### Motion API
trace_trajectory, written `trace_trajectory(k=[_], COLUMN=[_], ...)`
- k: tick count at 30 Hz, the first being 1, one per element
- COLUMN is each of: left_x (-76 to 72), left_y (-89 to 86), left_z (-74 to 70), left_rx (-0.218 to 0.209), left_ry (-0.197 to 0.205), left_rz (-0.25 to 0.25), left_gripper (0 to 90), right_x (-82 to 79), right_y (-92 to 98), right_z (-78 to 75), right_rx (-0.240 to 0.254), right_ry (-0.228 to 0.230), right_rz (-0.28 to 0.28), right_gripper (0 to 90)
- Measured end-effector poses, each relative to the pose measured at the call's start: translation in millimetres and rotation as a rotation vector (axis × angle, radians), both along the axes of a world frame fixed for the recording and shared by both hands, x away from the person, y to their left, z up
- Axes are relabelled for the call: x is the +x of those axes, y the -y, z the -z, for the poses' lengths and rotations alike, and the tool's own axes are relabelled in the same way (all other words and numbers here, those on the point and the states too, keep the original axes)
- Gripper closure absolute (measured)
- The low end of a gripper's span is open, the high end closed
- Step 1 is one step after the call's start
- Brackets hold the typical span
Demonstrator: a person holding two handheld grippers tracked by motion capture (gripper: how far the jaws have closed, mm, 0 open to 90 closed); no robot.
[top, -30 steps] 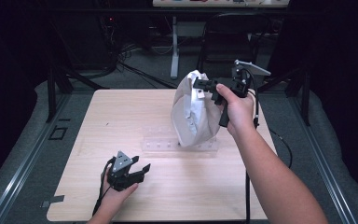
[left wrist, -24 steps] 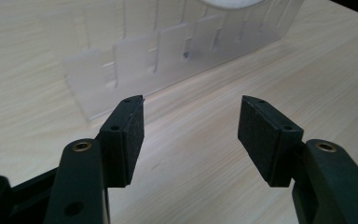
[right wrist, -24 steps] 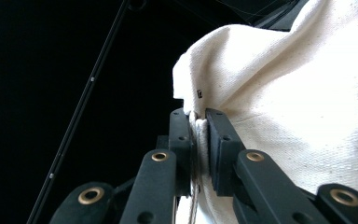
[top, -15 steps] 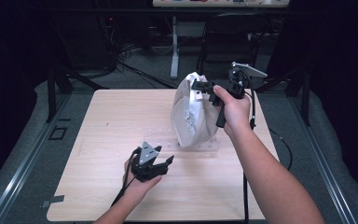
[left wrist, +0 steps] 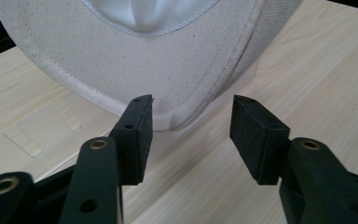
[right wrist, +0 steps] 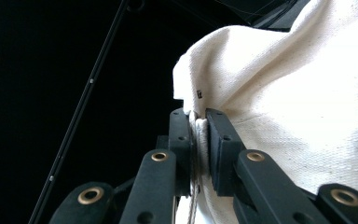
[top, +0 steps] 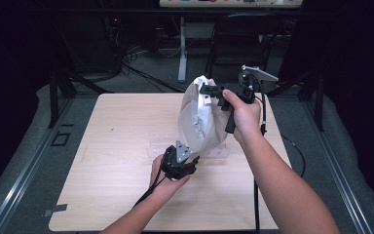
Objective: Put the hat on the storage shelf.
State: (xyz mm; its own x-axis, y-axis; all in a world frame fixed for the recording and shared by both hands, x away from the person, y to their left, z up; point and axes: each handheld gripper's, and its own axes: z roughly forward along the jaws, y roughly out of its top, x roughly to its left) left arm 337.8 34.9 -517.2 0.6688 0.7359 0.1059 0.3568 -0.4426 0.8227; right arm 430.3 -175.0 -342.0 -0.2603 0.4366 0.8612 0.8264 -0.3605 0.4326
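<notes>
- Two grippers are engaged with one white cloth bag (top: 202, 117), which hangs above the far-right part of the wooden table (top: 107, 146).
- The right gripper (top: 208, 90) is clamped on the bag's upper edge; in the right gripper view the jaws are pressed together with a fold of cloth (right wrist: 199, 140) pinched between them. This grip has not altered across the last second, and the bag has kept its position.
- The left gripper (top: 191, 161) has changed position: a second ago it lay near the front-left area of the table, well apart from the bag; half a second ago it was midway; now it sits just beside the bag's lower end.
- In the left gripper view the jaws stand wide apart, with the bag's bottom seam (left wrist: 177, 112) just ahead of the pads and not yet between them.
- A clear plastic sheet (top: 158, 148) lies flat on the table beneath the bag.
- Assessment: the approach phase appears nearly complete. The likely next requirement is a short advance so the seam enters the jaw gap, then closure to secure the lower end.
</notes>
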Motion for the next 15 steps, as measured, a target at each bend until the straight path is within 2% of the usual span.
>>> trace_trajectory(k=[3, 5, 7, 10, 11, 15], left_x=[1.5, 3.3, 5.0, 6.5, 6.3, 5.3], left_y=[0.7, 1.0, 0.8, -3.4, -4.7, -11.0], left_z=[-0.6, -1.8, -4.0, -5.1, -5.1, -7.1], left_rx=[0.0, 0.0, 0.027, 0.025, 0.02, 0.016], left_ry=[0.008, 0.0, 0.014, 0.004, 0.004, 0.013], left_rz=[-0.019, -0.024, -0.018, -0.004, -0.005, -0.005], left_gripper=[52.2, 57.0, 60.5, 66.0, 70.7, 76.0], right_x=[-0.4, -0.7, -1.0, -1.8, -1.9, -2.2], right_y=[-0.1, -0.1, -0.3, -0.4, -0.2, 0.2], right_z=[0.0, -0.1, 0.4, 0.8, 0.8, 0.5], right_rx=[0.002, 0.004, 0.008, 0.014, 0.011, 0.012], right_ry=[-0.001, -0.001, 0.0, -0.002, -0.003, -0.003], right_rz=[0.0, 0.002, 0.0, 0.0, 0.001, 0.007], right_gripper=[81.2, 81.1, 81.1, 81.0, 80.9, 80.8])
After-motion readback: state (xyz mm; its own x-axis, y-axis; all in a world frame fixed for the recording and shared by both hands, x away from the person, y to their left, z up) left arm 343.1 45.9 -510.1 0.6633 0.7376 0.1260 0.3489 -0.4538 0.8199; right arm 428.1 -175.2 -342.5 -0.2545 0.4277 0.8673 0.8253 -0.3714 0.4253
